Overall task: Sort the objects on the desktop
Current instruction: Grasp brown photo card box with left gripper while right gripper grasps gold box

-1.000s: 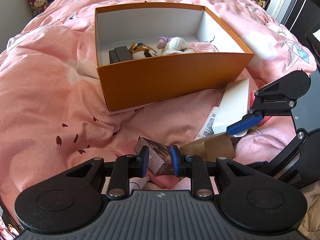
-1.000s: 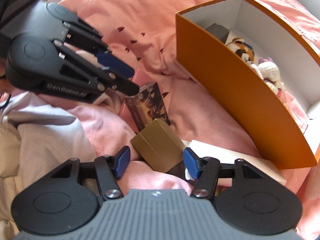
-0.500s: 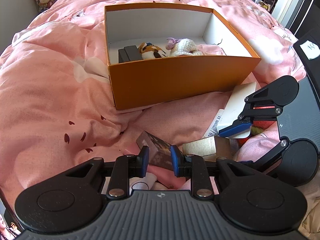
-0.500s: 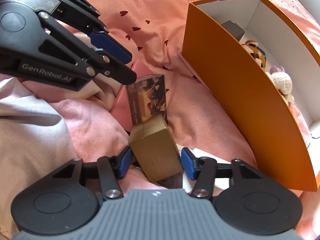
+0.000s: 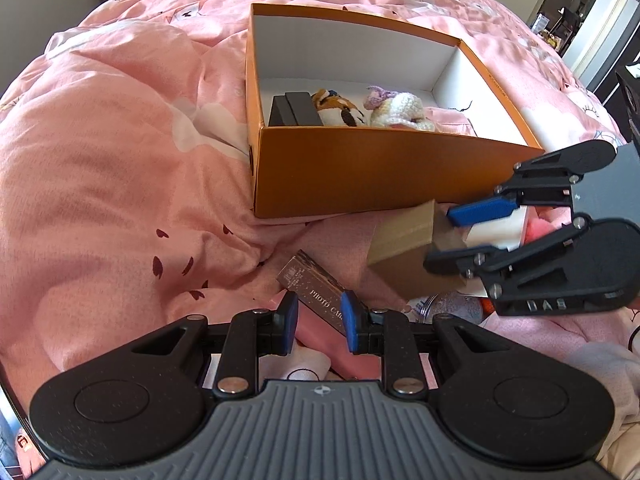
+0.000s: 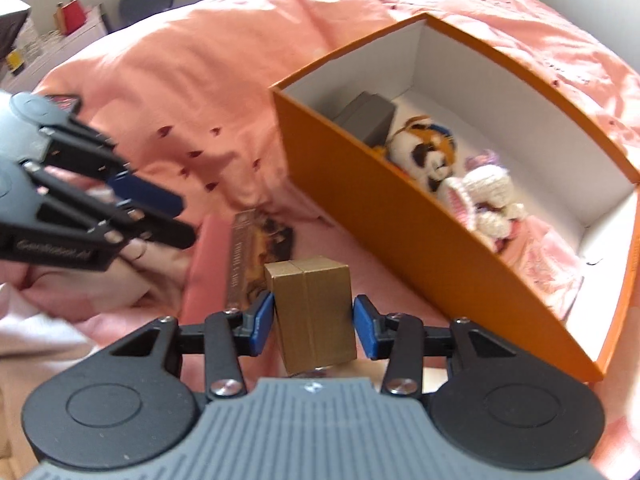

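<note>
An open orange box (image 5: 360, 168) with a white inside stands on the pink duvet; it also shows in the right wrist view (image 6: 360, 216). Inside lie a dark grey block (image 5: 294, 108), a calico plush cat (image 5: 338, 108) and a white knitted toy (image 5: 396, 110). My right gripper (image 6: 314, 324) is shut on a gold box (image 6: 312, 308) and holds it above the bed, near the orange box's front wall. My left gripper (image 5: 316, 322) has its jaws around a brown photo-card box (image 5: 316, 290) that lies on a pink item; small gaps show at the pads.
A white flat box (image 5: 500, 232) and a glittery round item (image 5: 452, 304) lie under the right gripper. The pink duvet (image 5: 120, 184) is rumpled all round. A desk with a red object (image 6: 74, 16) stands beyond the bed.
My right gripper has closed on the gold box and lifted it off the bed toward the orange box. My left gripper has opened a little around the photo-card box.
</note>
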### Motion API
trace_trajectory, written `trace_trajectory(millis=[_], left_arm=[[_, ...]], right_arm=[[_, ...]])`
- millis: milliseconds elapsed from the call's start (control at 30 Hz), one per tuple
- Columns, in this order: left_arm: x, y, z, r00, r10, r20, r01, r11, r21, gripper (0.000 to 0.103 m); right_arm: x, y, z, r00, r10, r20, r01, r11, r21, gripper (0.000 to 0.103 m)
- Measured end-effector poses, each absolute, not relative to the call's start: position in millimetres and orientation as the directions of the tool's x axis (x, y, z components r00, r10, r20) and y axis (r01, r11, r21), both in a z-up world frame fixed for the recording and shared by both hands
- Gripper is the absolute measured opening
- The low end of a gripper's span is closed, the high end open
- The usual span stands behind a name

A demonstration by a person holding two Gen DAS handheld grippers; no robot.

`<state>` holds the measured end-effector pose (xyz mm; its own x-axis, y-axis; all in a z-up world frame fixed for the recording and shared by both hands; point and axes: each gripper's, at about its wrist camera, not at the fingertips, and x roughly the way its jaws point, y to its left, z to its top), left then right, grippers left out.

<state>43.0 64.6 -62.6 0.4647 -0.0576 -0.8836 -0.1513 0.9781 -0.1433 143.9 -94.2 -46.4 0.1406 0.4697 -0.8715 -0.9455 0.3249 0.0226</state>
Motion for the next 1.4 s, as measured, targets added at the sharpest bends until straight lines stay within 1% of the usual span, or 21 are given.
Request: trace_trajectory(millis=[200, 500, 667, 800, 867, 900, 933, 1000, 1100, 1400], left_arm=[[42.2, 64.3, -65.2, 0.473, -0.095, -0.876, -0.127, 0.977, -0.174, 0.027], [46.2, 67.7, -75.1, 0.482, -0.148, -0.864, -0.115, 0.966, -0.230, 0.027], [48.8, 72.0, -80.5, 0.487, -0.149, -0.861, -0.112, 0.967, -0.231, 0.027], [54.3, 75.7, -85.8, 0.484, -0.146, -0.863, -0.132, 0.962, -0.237, 0.039], [58.6, 78.6, -90.0, 0.467, -0.136, -0.874, -0.165, 0.957, -0.237, 0.041], [61.0, 81.0, -92.8, 0.455, -0.133, -0.880, -0.189, 0.952, -0.241, 0.048], [63.0, 83.8, -95.5, 0.449, -0.134, -0.883, -0.210, 0.945, -0.250, 0.051], [67.4, 88.5, -99.6, 0.440, -0.137, -0.888, -0.240, 0.935, -0.262, 0.056], [76.6, 94.4, -106.4, 0.411, -0.120, -0.904, -0.283, 0.926, -0.251, 0.059], [101.4, 108.4, -134.4, 0.305, -0.225, -0.925, -0.348, 0.878, -0.328, 0.059]], right_arm=[[160.7, -94.1, -57.6, 0.151, 0.444, -0.883, -0.920, 0.390, 0.038, 0.047], [164.1, -97.5, -63.9, 0.144, 0.450, -0.881, -0.905, 0.420, 0.066, 0.047], [163.5, -97.4, -65.2, 0.139, 0.452, -0.881, -0.900, 0.428, 0.078, 0.047], [163.6, -98.8, -66.0, 0.137, 0.457, -0.879, -0.896, 0.435, 0.087, 0.047], [164.4, -99.4, -66.1, 0.133, 0.460, -0.878, -0.894, 0.439, 0.094, 0.047], [165.3, -99.7, -66.3, 0.131, 0.462, -0.877, -0.892, 0.441, 0.099, 0.047], [166.1, -100.0, -66.6, 0.128, 0.464, -0.877, -0.891, 0.442, 0.103, 0.047], [167.2, -100.6, -67.3, 0.124, 0.467, -0.875, -0.889, 0.444, 0.111, 0.047], [169.4, -101.5, -69.6, 0.116, 0.472, -0.874, -0.886, 0.446, 0.124, 0.047], [175.0, -104.3, -74.2, 0.098, 0.487, -0.868, -0.875, 0.457, 0.158, 0.047]])
